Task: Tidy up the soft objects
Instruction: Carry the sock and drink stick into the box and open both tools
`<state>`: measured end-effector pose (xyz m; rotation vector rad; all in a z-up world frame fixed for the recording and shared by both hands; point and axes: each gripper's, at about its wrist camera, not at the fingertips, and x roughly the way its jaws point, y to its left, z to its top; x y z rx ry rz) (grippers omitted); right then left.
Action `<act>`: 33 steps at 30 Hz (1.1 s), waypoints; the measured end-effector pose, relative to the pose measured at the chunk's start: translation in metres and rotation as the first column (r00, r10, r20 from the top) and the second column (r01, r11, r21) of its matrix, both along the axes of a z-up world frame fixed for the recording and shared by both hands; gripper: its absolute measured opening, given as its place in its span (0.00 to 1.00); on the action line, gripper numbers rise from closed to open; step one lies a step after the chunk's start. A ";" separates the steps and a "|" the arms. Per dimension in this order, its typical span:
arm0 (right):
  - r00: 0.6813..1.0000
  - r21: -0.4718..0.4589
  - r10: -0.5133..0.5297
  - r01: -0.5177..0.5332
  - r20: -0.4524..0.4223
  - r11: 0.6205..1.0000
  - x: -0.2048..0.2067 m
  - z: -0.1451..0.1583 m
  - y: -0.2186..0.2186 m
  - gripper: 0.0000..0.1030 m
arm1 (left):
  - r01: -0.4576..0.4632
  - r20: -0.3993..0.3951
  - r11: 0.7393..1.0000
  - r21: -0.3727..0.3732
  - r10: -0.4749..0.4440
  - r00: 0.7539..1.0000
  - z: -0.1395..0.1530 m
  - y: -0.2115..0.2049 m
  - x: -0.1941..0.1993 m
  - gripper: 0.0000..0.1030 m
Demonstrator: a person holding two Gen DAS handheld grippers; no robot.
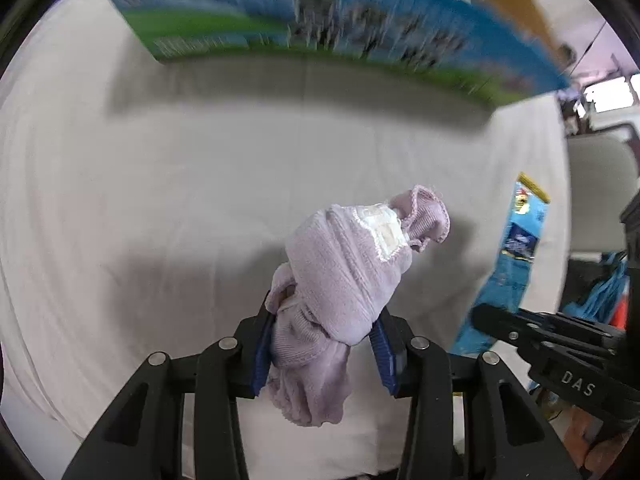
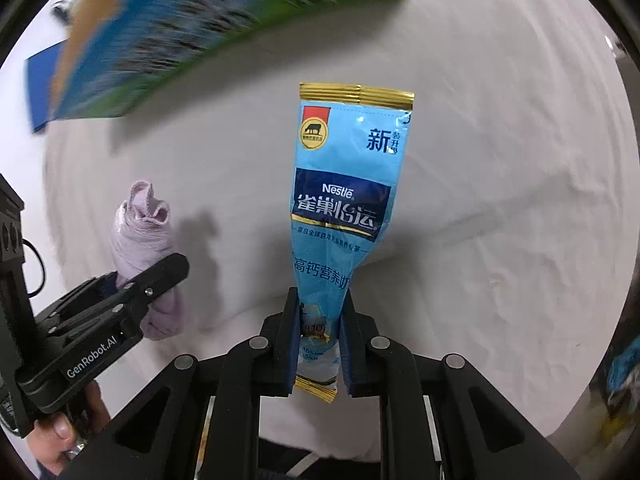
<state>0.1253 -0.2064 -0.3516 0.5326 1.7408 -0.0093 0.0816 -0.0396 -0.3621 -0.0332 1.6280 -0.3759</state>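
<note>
My left gripper [image 1: 320,344] is shut on a rolled lilac sock bundle [image 1: 352,264] and holds it above the white cloth. The bundle also shows in the right wrist view [image 2: 140,232], at the left, with the left gripper [image 2: 160,276] around it. My right gripper [image 2: 320,340] is shut on the lower end of a blue Nestle milk-powder sachet [image 2: 344,184] with gold ends, held upright. The sachet shows in the left wrist view [image 1: 516,248] at the right, above the right gripper [image 1: 520,328].
A blue and green printed box [image 1: 320,28] stands at the far side of the white cloth [image 1: 160,200], blurred; it shows in the right wrist view [image 2: 192,24] at upper left. A chair [image 1: 600,184] stands beyond the cloth's right edge.
</note>
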 end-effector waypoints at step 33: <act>0.954 -0.164 0.223 -0.191 0.202 0.968 0.243 0.067 0.034 0.17 | -0.099 0.072 0.993 -0.056 0.103 0.992 0.065 0.009 0.276 0.38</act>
